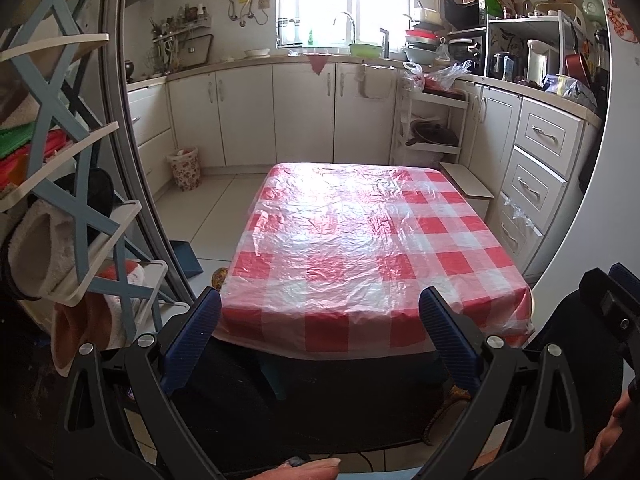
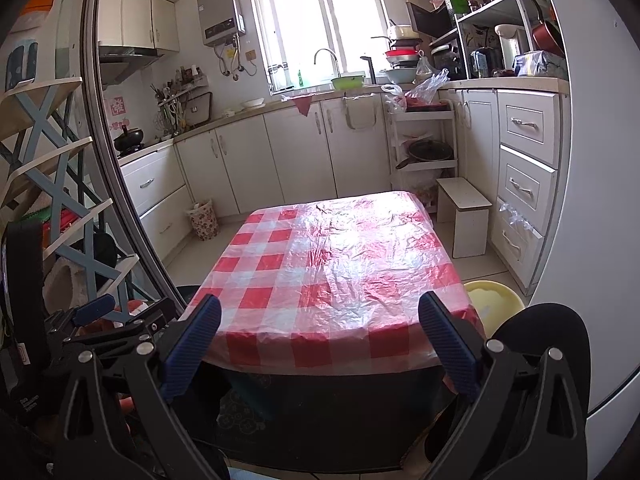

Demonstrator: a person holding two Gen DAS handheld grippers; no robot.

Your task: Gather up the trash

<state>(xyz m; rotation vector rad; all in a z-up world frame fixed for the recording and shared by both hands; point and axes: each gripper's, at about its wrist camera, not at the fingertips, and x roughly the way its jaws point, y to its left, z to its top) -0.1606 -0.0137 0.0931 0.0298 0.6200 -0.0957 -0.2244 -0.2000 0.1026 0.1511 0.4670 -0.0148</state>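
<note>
A low table (image 1: 360, 240) covered with a red-and-white checked plastic cloth fills the middle of both wrist views, and I see no loose trash on the cloth (image 2: 340, 264). A flowered waste bin (image 1: 185, 168) stands on the floor by the far cabinets, also the bin (image 2: 205, 219) left of the table in the right wrist view. My left gripper (image 1: 320, 302) hangs open at the table's near edge with nothing between its blue fingers. My right gripper (image 2: 320, 308) is open too, at the same near edge. The right gripper's body (image 1: 612, 308) shows at the lower right.
A blue-and-white shoe rack (image 1: 60, 200) stands close on the left. White cabinets (image 1: 280, 112) and drawers (image 2: 524, 184) ring the room. A small white stool (image 2: 464, 216), a yellow stool (image 2: 494, 300) and a dustpan (image 1: 186, 258) sit on the floor. A person's fingers (image 1: 304, 468) show below.
</note>
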